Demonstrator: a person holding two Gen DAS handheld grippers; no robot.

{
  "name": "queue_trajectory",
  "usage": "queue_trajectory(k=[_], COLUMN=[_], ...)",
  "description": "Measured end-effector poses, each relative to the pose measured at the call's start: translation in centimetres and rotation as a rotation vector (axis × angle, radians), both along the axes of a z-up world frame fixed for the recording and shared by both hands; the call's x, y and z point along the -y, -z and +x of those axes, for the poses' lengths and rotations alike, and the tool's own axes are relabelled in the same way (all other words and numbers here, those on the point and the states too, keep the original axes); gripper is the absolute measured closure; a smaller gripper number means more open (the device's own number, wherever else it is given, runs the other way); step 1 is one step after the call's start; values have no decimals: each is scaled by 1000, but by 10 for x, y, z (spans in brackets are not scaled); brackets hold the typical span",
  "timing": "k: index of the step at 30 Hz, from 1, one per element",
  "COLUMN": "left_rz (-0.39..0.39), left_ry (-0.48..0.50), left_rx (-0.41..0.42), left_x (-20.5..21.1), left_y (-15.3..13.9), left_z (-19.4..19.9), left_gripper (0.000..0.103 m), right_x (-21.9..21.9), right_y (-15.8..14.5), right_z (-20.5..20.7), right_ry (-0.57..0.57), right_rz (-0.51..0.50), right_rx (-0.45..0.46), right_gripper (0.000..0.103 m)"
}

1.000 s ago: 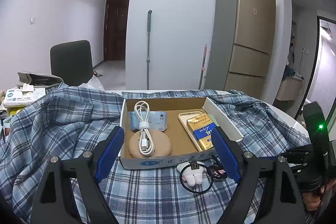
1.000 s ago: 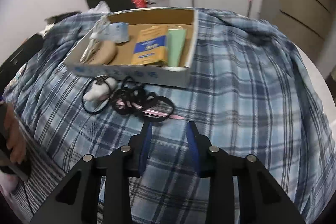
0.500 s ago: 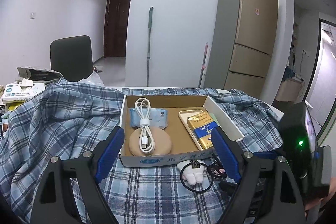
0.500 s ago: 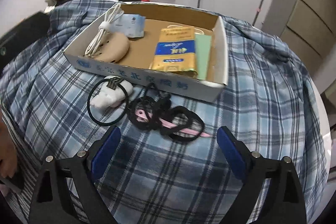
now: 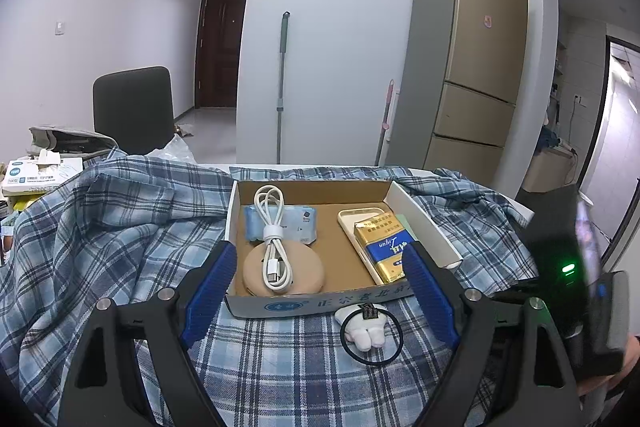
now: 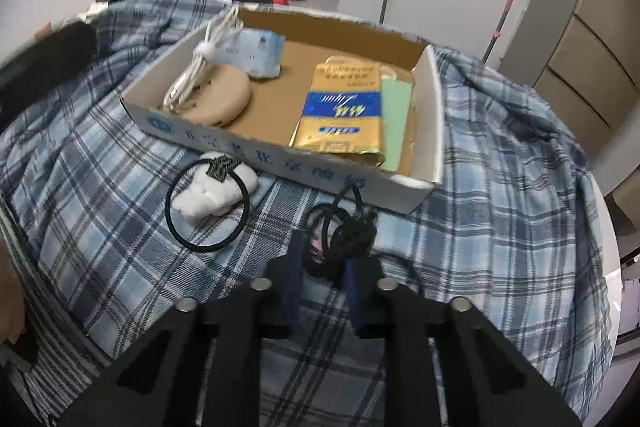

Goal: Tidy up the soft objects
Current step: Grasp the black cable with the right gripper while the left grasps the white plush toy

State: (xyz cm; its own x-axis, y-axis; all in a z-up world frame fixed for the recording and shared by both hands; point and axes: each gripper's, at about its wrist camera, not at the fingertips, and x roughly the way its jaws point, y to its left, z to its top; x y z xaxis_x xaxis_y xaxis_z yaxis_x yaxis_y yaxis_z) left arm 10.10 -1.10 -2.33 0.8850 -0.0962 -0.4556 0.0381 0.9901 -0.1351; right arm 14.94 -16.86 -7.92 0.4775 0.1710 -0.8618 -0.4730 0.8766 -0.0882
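Left wrist view: left gripper [image 5: 320, 279] released, blue fingers [image 5: 208, 291] spread wide with nothing between the pads, hovering over the plaid cloth [image 5: 120, 235] just in front of the cardboard box [image 5: 316, 303]. Inside the box: white cable [image 5: 272, 239] lying across a tan round pad [image 5: 284, 275] and a pale blue packet [image 5: 298, 223] on the left half; gold and blue pack [image 5: 384, 247] on a cream case [image 5: 352, 223] on the right half. Just in front of the box's near wall, a small white plush piece [image 5: 366, 331] ringed by a black hair tie [image 5: 372, 359], resting on the cloth. Right of the box, a dark device with a green light [image 5: 568, 269], partly blurred.

Right wrist view: right gripper [image 6: 324, 259] clenched on the tangle of black bands [image 6: 348, 231], fingers [image 6: 290, 267] pinched close around the bundle, which sits on the cloth touching the box's near right corner. A hint of pink within the tangle; exact makeup hard to tell. Left of the tangle, white plush piece and hair tie lying apart from the fingers, near the box's front wall. Green sheet [image 6: 396, 115] beside the gold pack inside the box.
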Motion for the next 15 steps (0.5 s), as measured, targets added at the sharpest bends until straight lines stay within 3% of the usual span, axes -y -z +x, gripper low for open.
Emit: queue_trajectory(k=[6,15], left_rz=[-2,73], left_ry=[-9,123], left_rx=[-60,-286], left_x=[-2,23], left_y=[6,39], left_z=[9,38], left_gripper=[17,16], right_x=[18,34], right_y=[-23,-46], right_z=[-13,-26], right_ry=[18,22], right_rz=[38,107], right_rx=[64,109], right_gripper=[93,93])
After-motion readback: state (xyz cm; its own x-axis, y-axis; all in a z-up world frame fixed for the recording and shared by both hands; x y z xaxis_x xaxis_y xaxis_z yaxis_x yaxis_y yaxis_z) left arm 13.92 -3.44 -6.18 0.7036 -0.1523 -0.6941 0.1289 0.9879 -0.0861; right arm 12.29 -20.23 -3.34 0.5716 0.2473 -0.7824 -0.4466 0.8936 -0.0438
